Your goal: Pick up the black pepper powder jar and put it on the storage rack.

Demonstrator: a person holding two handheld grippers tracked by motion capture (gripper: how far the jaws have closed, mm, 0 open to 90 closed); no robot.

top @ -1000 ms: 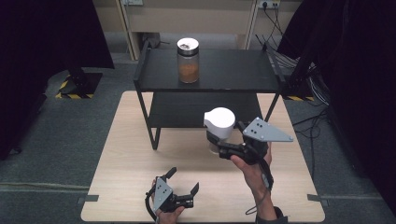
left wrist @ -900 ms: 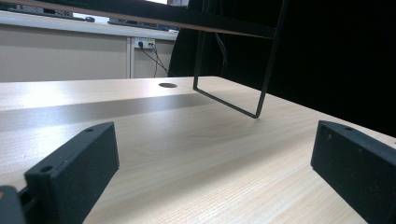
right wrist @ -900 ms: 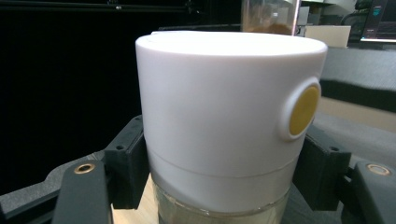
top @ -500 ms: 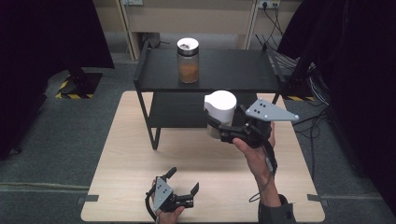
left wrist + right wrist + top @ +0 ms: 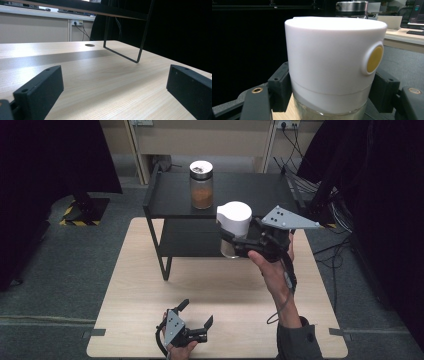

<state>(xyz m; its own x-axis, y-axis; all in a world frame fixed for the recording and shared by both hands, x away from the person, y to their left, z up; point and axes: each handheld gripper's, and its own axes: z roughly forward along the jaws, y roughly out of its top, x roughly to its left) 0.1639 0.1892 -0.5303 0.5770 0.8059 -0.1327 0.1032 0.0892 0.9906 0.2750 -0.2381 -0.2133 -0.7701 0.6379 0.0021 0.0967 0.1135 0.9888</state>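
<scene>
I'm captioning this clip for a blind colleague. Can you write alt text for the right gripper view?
A white-lidded jar stands upright, close to the camera, clamped between the right tool's two black jaws just below its lid. The lid has a round yellow button on its side; another jar's metal lid shows behind.

Up it goes! The right gripper (image 5: pixel 235 240), clamped on the white-lidded glass jar (image 5: pixel 234 227), has climbed from just in front of the black shelf unit (image 5: pixel 165 200) a second ago to a spot level with the top shelf's front edge. In the high view the white lid (image 5: pixel 234 218) now overlaps that edge, where before it sat against the lower shelf. The hand (image 5: pixel 272 265) and forearm have pushed further up the table with it, reaching deeper into the picture, and the grey three-cornered plate (image 5: pixel 289 218) now sits beside the shelf's right end. The jar stays upright through the lift.
</scene>
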